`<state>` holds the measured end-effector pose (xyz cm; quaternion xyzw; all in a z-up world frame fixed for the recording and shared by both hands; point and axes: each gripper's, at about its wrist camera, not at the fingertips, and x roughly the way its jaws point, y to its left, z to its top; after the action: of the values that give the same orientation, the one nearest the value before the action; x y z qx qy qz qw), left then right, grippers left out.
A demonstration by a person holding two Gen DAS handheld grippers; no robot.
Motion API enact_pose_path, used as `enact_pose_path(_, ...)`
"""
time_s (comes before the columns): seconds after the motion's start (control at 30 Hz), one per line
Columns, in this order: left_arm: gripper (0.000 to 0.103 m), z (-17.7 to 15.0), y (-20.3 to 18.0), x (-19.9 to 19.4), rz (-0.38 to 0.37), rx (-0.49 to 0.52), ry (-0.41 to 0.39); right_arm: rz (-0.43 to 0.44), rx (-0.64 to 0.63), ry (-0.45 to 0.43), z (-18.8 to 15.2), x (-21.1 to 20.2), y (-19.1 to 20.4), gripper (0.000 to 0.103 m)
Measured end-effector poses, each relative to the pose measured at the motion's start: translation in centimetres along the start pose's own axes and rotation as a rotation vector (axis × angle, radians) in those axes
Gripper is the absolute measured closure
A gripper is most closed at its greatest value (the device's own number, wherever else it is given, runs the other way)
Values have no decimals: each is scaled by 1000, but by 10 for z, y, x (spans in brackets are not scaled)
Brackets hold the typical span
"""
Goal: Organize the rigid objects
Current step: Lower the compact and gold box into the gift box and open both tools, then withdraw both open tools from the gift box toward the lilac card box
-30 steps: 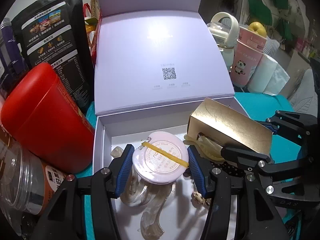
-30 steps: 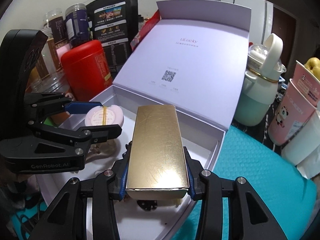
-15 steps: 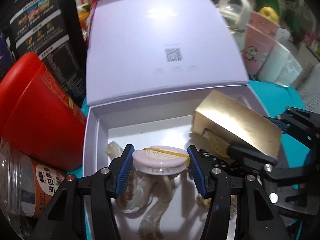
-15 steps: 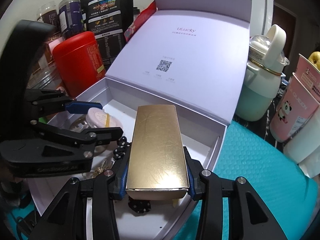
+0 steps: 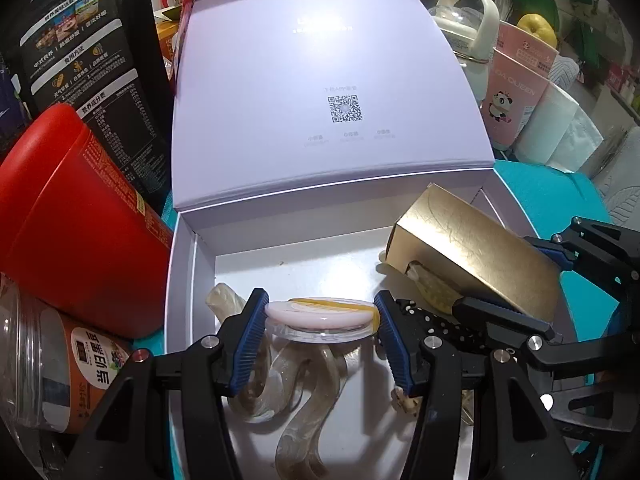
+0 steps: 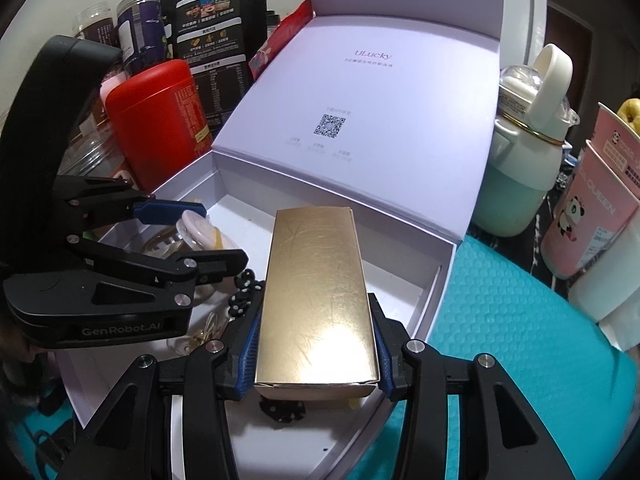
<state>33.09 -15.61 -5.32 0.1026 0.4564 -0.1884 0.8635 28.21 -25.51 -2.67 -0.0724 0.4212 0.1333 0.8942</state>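
My left gripper point(image 5: 322, 300) is shut on a small clear jar with a pink lid point(image 5: 320, 314) and a yellow rubber band. It holds the jar low inside the open white gift box point(image 5: 180, 280), over translucent hair clips point(image 5: 304, 400). In the right wrist view the left gripper point(image 6: 216, 236) is at the left. My right gripper point(image 6: 316, 308) has a long gold box point(image 6: 316, 280) between its blue pads, tilted nose-down over the white box's right half. Its jaws are opening, and the pads still touch the box's sides. The left wrist view has that gold box point(image 5: 472, 248) at right.
The white box's lid point(image 5: 320, 80) stands open behind. A red canister point(image 5: 72, 220), a clear jar point(image 5: 48, 360) and a black pouch point(image 5: 88, 60) crowd the left. A mint bottle point(image 6: 520, 168) and a pink cup point(image 6: 592, 208) stand right, beside a teal mat point(image 6: 500, 340).
My left gripper has tipped downward with the jar, whose lid now shows edge-on, lower in the white box. The right gripper stays put with the gold box.
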Motion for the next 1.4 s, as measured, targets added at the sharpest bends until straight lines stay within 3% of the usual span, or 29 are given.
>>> enact_pose_path(0.23, 49, -2, 5, -1, -32, -43, 31, -7, -4, -24, 1, -18, 1, 47)
enact_pose_path(0.43, 24, -7, 9, -14, -8, -78, 31, -33, 12, -27, -1, -36, 2, 44)
enact_pose_path(0.83, 23, -22, 8, -51, 4, -92, -19, -64, 10, -57, -6, -71, 7, 43)
enact_pose_path(1.4, 23, -18, -3, -134, 46, -79, -161, -67, 13, -155, 0, -132, 28, 43)
